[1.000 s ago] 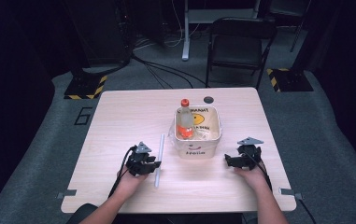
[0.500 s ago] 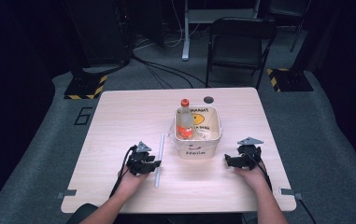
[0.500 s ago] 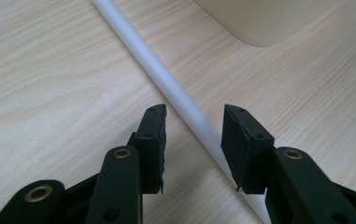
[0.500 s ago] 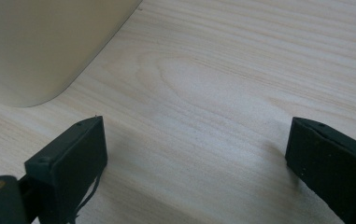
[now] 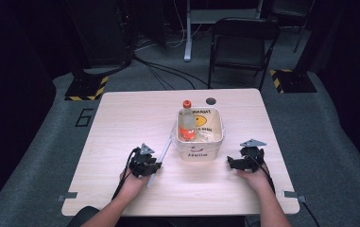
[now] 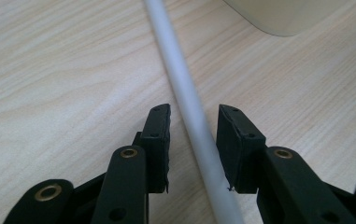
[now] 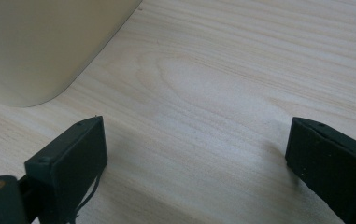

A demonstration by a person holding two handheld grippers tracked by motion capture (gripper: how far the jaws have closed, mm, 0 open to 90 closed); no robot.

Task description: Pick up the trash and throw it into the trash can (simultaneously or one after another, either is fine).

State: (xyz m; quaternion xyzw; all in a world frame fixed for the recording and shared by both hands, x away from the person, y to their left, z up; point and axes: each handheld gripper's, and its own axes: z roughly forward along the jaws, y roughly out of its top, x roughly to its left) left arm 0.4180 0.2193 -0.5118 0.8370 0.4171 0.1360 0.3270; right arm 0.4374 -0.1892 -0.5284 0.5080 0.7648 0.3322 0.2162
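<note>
A long white rod (image 5: pixel 161 155) lies on the wooden table (image 5: pixel 130 118), just left of a cream bin (image 5: pixel 221 128). My left gripper (image 5: pixel 151 168) rests at the rod's near end. In the left gripper view the rod (image 6: pixel 185 93) runs between the two jaws of this gripper (image 6: pixel 193 112). The jaws have just been closing on it, and a gap still shows beside the left pad (image 6: pixel 159 135). My right gripper (image 5: pixel 232 163) sits right of the bin, jaws wide apart (image 7: pixel 194 126) over bare wood.
A clear bottle with a red cap (image 5: pixel 186 125) stands in the bin, whose cream wall (image 7: pixel 35 46) is close to the right gripper. A small black disc (image 5: pixel 210 100) lies behind the bin. A folding chair (image 5: pixel 244 42) stands beyond the table.
</note>
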